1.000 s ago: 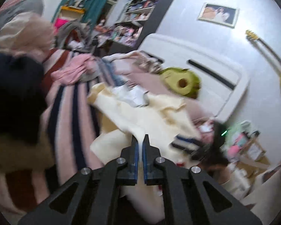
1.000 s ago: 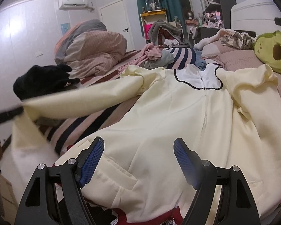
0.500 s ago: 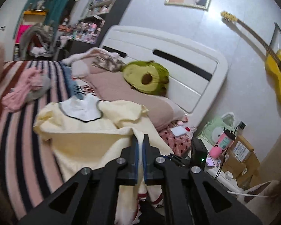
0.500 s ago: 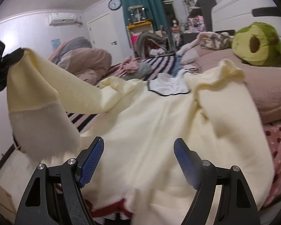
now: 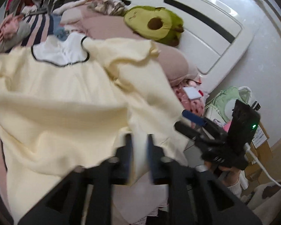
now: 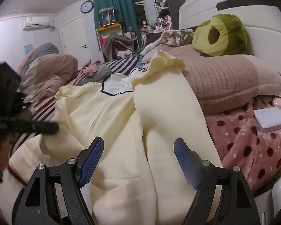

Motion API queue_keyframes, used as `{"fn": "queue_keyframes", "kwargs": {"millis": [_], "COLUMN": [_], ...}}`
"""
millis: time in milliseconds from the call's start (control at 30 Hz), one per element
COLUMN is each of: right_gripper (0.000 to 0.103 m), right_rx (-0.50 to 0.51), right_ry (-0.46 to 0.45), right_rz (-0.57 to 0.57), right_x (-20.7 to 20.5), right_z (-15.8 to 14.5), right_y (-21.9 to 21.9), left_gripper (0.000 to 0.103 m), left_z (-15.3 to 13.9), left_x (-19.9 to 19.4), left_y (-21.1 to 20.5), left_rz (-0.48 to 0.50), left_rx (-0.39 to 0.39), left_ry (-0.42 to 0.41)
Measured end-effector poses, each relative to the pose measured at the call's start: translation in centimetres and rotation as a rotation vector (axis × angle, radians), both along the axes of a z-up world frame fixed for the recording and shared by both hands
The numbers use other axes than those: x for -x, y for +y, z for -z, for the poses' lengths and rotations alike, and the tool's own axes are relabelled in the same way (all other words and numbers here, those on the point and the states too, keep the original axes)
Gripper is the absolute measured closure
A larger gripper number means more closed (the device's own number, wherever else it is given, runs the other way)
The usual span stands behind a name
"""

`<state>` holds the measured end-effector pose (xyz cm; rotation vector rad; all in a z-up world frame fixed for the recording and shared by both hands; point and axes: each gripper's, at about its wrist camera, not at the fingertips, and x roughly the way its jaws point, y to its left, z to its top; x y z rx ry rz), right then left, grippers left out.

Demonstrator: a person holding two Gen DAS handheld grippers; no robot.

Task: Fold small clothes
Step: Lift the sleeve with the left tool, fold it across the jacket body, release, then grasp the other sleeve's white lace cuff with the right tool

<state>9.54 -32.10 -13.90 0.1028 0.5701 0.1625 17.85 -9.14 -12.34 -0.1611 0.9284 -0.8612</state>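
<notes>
Both grippers sit over the yellow dress (image 5: 69, 101) spread across the bed (image 6: 121, 63). My left gripper (image 5: 139, 155) is opening, sleeve cloth between its jaws; my right gripper (image 6: 138, 161) gapes empty. I'd release gently, keeping the fold flat.

We count 1 cream garment (image 6: 110, 112) with 1 white collar (image 5: 60, 50), 1 avocado plush (image 6: 221, 35), 1 tan pillow (image 6: 230, 78), 1 white box (image 6: 270, 119), 1 wall clock (image 6: 87, 6), 1 air conditioner (image 6: 36, 23) and 2 grippers: left gripper (image 5: 139, 155), right gripper (image 6: 138, 161).
</notes>
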Motion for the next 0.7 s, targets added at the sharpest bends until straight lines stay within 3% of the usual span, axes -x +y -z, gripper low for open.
{"fn": "queue_keyframes", "kwargs": {"millis": [33,67,233,433,533,700], "right_gripper": [0.029,0.029,0.029,0.029,0.029,0.032], "right_rx": [-0.006,-0.01,-0.03,-0.025,-0.018,0.049], "right_ry": [0.001,0.002,0.009,0.044,0.1,0.157], "right_rz": [-0.008,-0.018,-0.109,-0.267,-0.312,-0.277], "right_x": [-0.2,-0.2,-0.9,-3.6,-5.4,-6.9], "right_z": [-0.1,0.0,0.1,-0.2,0.7,2.9], "right_y": [0.0,0.0,1.5,6.4,8.7,10.9], "left_gripper": [0.049,0.042,0.032,0.03,0.025,0.025], "left_z": [0.2,0.1,-2.7,-5.4,-5.4,-4.5], "left_x": [0.1,0.3,2.8,5.1,5.3,4.7], "left_y": [0.4,0.9,5.0,10.0,12.4,14.6], "left_rz": [-0.015,-0.027,-0.067,-0.257,-0.308,-0.382], "left_rx": [0.001,0.008,0.038,-0.106,-0.099,-0.136], "left_ry": [0.003,0.001,-0.083,-0.249,-0.264,-0.261]}}
